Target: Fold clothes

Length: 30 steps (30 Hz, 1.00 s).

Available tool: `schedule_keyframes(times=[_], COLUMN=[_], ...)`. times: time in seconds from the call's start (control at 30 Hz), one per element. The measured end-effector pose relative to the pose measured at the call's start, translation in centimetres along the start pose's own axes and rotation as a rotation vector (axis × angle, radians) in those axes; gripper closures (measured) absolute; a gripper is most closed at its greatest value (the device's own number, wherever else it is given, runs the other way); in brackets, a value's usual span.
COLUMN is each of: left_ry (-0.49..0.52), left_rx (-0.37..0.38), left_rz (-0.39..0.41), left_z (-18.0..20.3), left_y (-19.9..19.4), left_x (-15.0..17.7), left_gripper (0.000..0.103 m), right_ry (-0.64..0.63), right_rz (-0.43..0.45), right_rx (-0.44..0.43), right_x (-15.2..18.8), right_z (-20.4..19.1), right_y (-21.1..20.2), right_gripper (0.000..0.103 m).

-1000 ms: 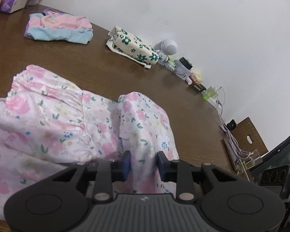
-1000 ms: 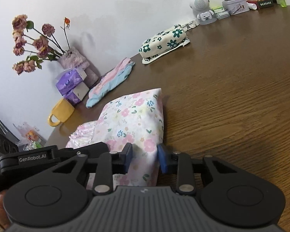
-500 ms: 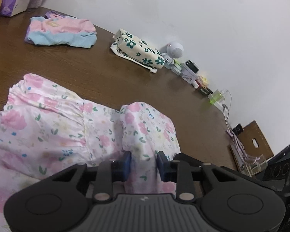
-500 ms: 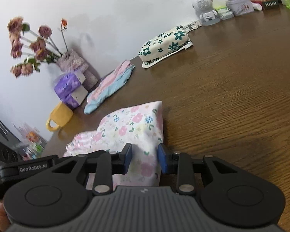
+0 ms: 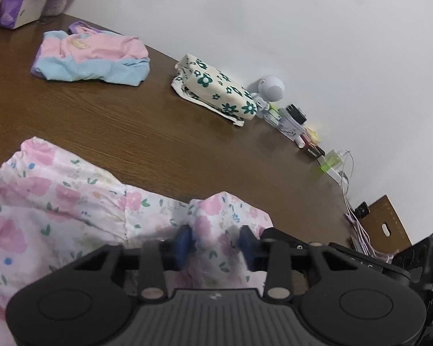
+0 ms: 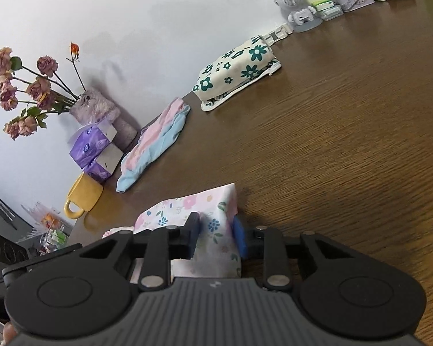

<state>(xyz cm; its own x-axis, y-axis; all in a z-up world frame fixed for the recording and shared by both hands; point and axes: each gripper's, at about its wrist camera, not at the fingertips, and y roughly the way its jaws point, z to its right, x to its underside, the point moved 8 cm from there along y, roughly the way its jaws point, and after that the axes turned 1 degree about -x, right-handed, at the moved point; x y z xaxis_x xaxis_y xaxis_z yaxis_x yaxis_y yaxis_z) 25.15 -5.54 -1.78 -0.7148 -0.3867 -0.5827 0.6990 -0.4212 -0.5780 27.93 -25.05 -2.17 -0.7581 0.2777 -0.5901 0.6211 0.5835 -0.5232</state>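
Note:
A pink floral garment point(image 5: 57, 201) lies bunched on the brown wooden table point(image 5: 130, 121) at the lower left of the left wrist view. One raised fold of it runs between the fingers of my left gripper point(image 5: 215, 242), which is shut on it. In the right wrist view another corner of the floral garment point(image 6: 187, 204) stands up from the table point(image 6: 346, 144). My right gripper point(image 6: 216, 238) is shut on that fabric. The rest of the cloth is hidden under both gripper bodies.
A folded pink and blue garment point(image 5: 92, 54) and a folded cream cloth with green flowers point(image 5: 216, 86) lie near the wall. A white speaker figure point(image 6: 294, 3), small boxes and cables point(image 5: 346, 184) line the wall. Purple tissue packs point(image 6: 95, 150), a yellow mug point(image 6: 82, 199) and a vase point(image 6: 98, 109) stand at left.
Both grippers have drawn back with the floral fabric still between their fingers. Less cloth shows ahead of the fingertips and more bare table lies beyond it.

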Motion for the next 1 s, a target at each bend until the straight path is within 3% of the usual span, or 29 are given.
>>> schedule_keyframes(times=[0.03,0.07,0.13,0.2,0.23,0.27,0.33,0.4,0.43,0.47,0.5,0.63,0.77,0.8,0.87,0.9,1.0], left_ry=[-0.006,-0.013,-0.02,-0.018,-0.015,-0.004,0.029,0.024,0.018,0.012,0.007,0.016,0.047,0.052,0.057,0.055,0.034], left_rx=[-0.003,-0.015,-0.032,-0.024,-0.02,-0.019,-0.016,-0.014,-0.011,-0.008,-0.005,0.01,0.019,0.019,0.022,0.026,0.025], left_rz=[0.0,0.006,0.021,0.03,0.026,0.024,0.013,0.005,0.005,0.006,0.006,-0.006,-0.037,-0.045,-0.058,-0.062,-0.054], left_z=[-0.1,-0.2,-0.4,-0.4,-0.4,-0.3,-0.1,-0.2,-0.2,-0.3,-0.3,-0.1,0.6,0.8,0.9,0.9,0.6], left_y=[0.0,0.1,0.2,0.4,0.6,0.9,1.4,1.8,1.5,1.2,0.9,-0.4,-0.7,-0.6,-0.4,-0.4,-1.0], left_x=[-0.1,-0.4,-1.0,-1.5,-1.7,-1.8,-1.9,-1.7,-1.6,-1.5,-1.4,-0.6,0.6,0.8,1.2,1.3,1.6], left_gripper=[0.061,0.045,0.038,0.04,0.043,0.055,0.073,0.073,0.068,0.051,0.044,0.038,0.041,0.043,0.065,0.069,0.064], right_ry=[0.004,0.009,0.016,0.011,0.008,0.006,0.0,0.002,0.006,0.009,0.013,-0.011,-0.019,-0.007,0.018,0.022,0.039], right_rz=[0.004,0.009,0.017,0.018,0.018,0.014,0.015,0.02,0.024,0.028,0.032,0.02,0.003,0.001,-0.005,-0.002,0.007], right_rx=[0.002,0.005,0.01,0.018,0.022,0.02,0.023,0.015,0.007,0.0,-0.008,-0.011,-0.01,-0.013,-0.027,-0.026,-0.034], right_x=[-0.2,-0.5,-0.9,-1.1,-1.2,-1.2,-1.2,-1.1,-1.0,-0.9,-0.8,0.7,1.9,2.0,2.1,2.2,2.4], right_z=[0.1,0.1,0.2,0.3,0.3,0.2,0.1,0.1,0.1,0.0,0.0,-0.4,-0.5,-0.4,-0.3,-0.3,0.0], right_y=[0.1,0.2,0.4,0.8,0.9,1.1,1.3,0.9,0.5,0.1,-0.3,-1.7,-2.1,-2.0,-1.9,-2.0,-2.7], right_gripper=[0.071,0.07,0.07,0.071,0.077,0.084,0.085,0.084,0.079,0.07,0.069,0.069,0.07,0.076,0.08,0.08,0.075])
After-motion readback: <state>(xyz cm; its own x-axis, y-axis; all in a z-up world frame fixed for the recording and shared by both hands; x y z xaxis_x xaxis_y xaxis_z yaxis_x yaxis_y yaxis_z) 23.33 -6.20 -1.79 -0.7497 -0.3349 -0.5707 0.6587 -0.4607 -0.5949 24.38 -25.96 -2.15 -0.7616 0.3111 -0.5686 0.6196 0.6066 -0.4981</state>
